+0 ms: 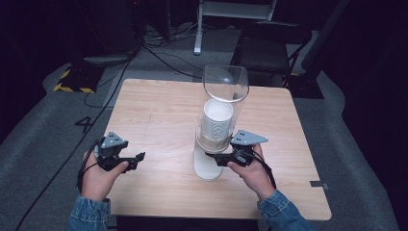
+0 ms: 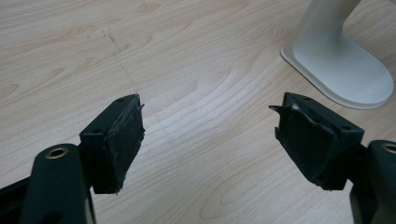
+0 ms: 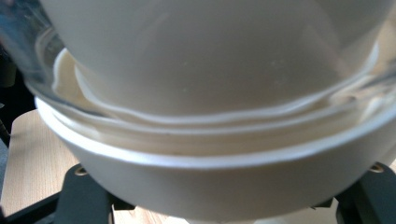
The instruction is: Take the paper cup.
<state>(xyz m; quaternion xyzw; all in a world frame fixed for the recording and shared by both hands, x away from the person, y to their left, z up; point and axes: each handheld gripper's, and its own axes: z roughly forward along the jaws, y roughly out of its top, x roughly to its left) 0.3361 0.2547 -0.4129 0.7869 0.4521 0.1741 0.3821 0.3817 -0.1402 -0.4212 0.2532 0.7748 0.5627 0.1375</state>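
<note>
1. Pale wood grain covers the square tabletop (image 1: 159, 110), which stands on grey carpet with cables and a black chair (image 1: 269, 45) beyond its far edge.
2. Near the middle of the tabletop stands a cup dispenser (image 1: 219, 120): a clear tube holding a stack of white cups (image 1: 217, 120), carried on a white stand with a flat oval base (image 1: 208, 166).
3. The left tongs (image 1: 137, 158) are held in the person's left hand (image 1: 98, 175) over the near left part of the tabletop, well apart from the dispenser.
4. In the left gripper view the left tongs (image 2: 208, 135) stand wide open with nothing between the pads, only bare wood below; the white base (image 2: 343, 70) shows at upper right.
5. The right tongs (image 1: 214, 156) are held in the right hand (image 1: 252, 173) and reach in at the lower end of the dispenser, just above the base.
6. In the right gripper view a white cup bottom (image 3: 219, 182) under the clear tube rim (image 3: 42, 84) sits very close; the jaws appear spread to either side of it, but the pads are hidden, so I cannot tell whether they grip the cup.
7. Denim sleeves (image 1: 89, 214) cover both forearms at the bottom of the high view.
</note>
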